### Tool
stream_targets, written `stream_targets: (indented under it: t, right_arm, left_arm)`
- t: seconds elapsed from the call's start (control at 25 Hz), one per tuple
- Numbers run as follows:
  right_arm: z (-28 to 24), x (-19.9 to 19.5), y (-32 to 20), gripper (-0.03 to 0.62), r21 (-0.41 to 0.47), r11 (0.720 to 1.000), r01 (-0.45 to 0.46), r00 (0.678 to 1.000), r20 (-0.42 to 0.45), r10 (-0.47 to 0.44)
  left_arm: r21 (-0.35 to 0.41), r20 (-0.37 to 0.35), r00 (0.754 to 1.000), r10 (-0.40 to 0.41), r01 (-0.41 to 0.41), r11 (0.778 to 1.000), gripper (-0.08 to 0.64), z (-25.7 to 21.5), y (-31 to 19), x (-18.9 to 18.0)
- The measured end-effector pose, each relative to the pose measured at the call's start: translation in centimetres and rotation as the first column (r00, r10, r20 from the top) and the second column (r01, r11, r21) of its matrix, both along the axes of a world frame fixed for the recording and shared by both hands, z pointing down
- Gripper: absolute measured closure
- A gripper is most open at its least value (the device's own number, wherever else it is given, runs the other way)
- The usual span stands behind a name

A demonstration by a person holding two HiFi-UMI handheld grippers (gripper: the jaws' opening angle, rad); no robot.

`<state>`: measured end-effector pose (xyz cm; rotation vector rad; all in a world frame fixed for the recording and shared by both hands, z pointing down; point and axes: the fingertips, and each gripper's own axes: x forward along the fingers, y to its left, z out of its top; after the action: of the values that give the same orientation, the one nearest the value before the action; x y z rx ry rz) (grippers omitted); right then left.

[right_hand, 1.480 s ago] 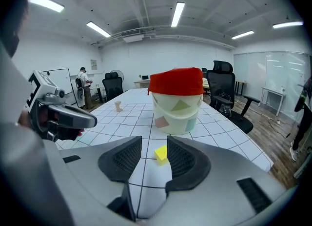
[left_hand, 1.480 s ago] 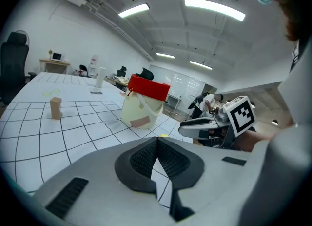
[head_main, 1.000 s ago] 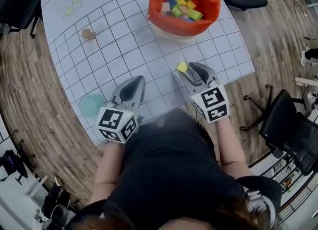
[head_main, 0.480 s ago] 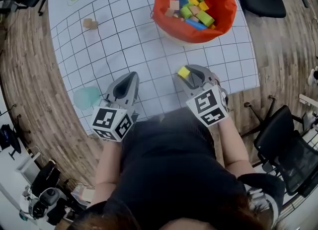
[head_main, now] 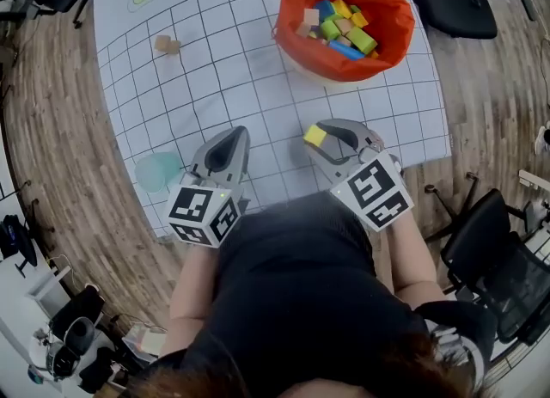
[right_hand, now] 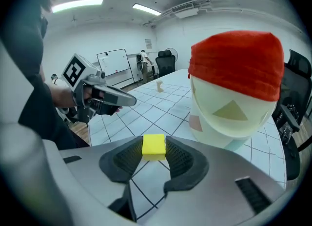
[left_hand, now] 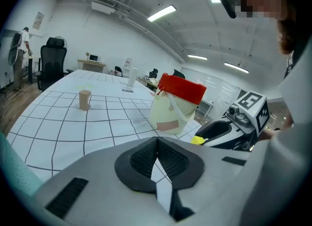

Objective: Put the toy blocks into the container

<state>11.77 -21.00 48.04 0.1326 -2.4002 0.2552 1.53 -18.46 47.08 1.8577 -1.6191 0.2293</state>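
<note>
The right gripper (head_main: 321,138) has just been closing its jaws and grips a yellow block (right_hand: 154,147) between the tips of its pads, near the container (head_main: 388,22) on the side facing the person. The block is a small, plain, bright-yellow cube, its flat sides square against the pads. The left gripper (head_main: 234,137), farther from the container, has its jaws together on nothing.

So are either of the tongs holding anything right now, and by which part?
The right tongs, jaws just closed in, pinch the yellow block by two opposite side faces. The left tongs are shut, empty.
</note>
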Motion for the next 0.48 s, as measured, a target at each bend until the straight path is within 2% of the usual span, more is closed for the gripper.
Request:
stream_targets:
  t: [0.2,0.48]
  right_arm:
    - [-4.9,-1.0,-0.4,0.431,-0.007,1.000,-0.011,0.997,0.080,0.012]
    - [-12.7,-2.3,-3.6,0.431,0.139,0.988,-0.071,0.976,0.214,0.040]
  left_arm:
    - [0.005,-0.015,0.999,0.031,-0.031,1.000,0.534,-2.0,-0.3,0.4]
    - [0.076,-0.018,0.998,0.066,-0.065,0.995,0.534,-5.9,-1.3,0.5]
